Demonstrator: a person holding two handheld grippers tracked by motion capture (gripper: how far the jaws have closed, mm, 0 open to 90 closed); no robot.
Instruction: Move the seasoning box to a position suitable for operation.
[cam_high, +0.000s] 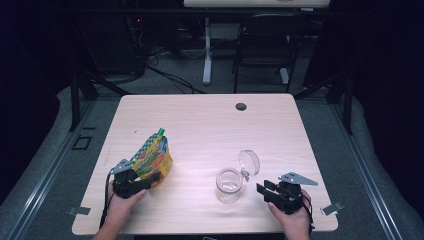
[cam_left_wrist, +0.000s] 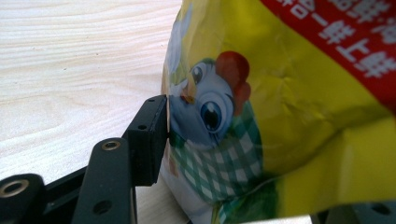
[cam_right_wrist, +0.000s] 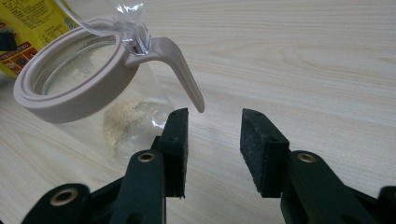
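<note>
A yellow snack bag with a green spout and a cartoon chicken stands tilted on the wooden table at the front left. My left gripper has the bag between its jaws. One pad presses on the bag's side, and the other jaw is mostly hidden behind the bag. A clear glass jar with a beige rim stands at the front middle, its hinged clear lid flipped up. My right gripper rests just right of the jar, open, with bare table between its pads.
A round cable hole sits near the table's far edge. Beyond the table stand a dark chair and a white desk leg. Some pale powder lies in the bottom of the jar.
</note>
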